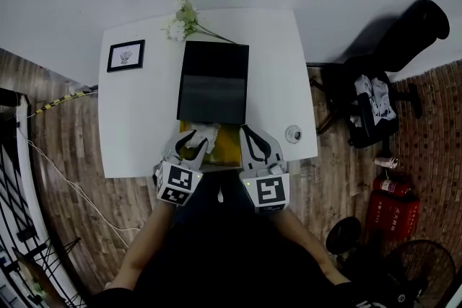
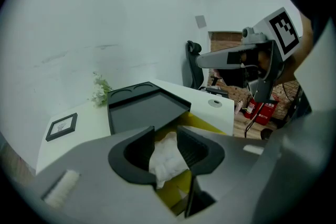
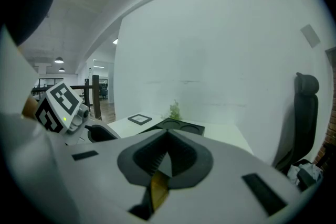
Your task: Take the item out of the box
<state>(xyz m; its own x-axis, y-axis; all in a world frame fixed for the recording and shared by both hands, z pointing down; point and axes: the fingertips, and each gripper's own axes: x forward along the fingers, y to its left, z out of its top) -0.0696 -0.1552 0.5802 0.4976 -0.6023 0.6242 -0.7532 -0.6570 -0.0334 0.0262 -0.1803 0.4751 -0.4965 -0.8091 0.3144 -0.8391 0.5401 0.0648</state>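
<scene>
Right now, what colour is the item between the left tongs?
White item; left gripper view shows it best.

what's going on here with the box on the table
A person at the white table has a gripper in each hand and is working at an open yellow box, its black lid folded back. The left gripper is over the box with a crumpled white item between its jaws, which stand apart rather than clamped. The right gripper, jaws together, sits at the box's right edge. The item isn't out yet.
</scene>
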